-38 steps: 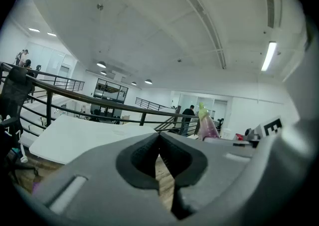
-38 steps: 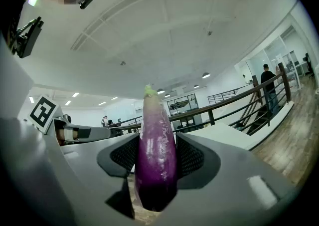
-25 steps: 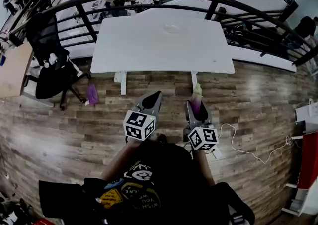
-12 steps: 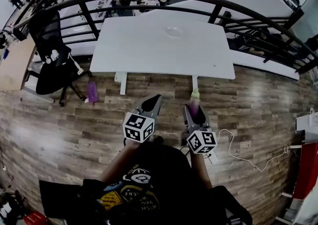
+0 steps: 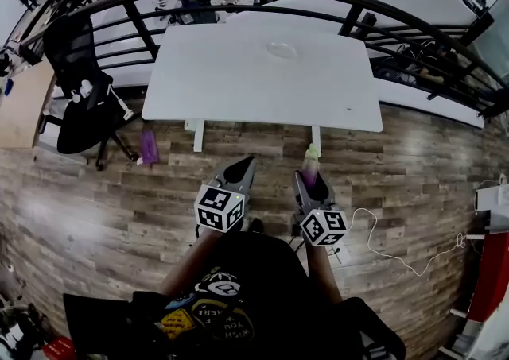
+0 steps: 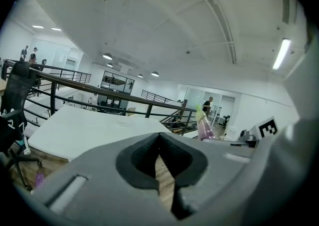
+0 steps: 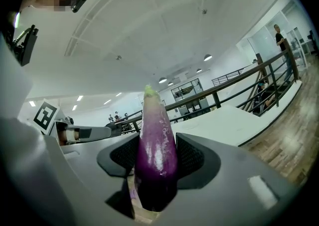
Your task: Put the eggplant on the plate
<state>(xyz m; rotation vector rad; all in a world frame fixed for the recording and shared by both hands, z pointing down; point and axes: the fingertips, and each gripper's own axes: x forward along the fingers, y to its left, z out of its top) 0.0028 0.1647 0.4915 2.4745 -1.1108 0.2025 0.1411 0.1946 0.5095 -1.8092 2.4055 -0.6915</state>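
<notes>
Right claw still clamps the eggplant upright, left claw stays closed, white table slightly nearer.

Half-seen in and around the tools

Lower end of the eggplant sunk from sight between the pads of the right tool. In the head view, only its green tip and a sliver of purple clear of that tool. Far ahead on the worktop, a pale round shape, too faint to tell. Left of the left tool, a small purple thing on the floor, too small to name.

Purple eggplant upright in right tongs, well apart from plate.
</notes>
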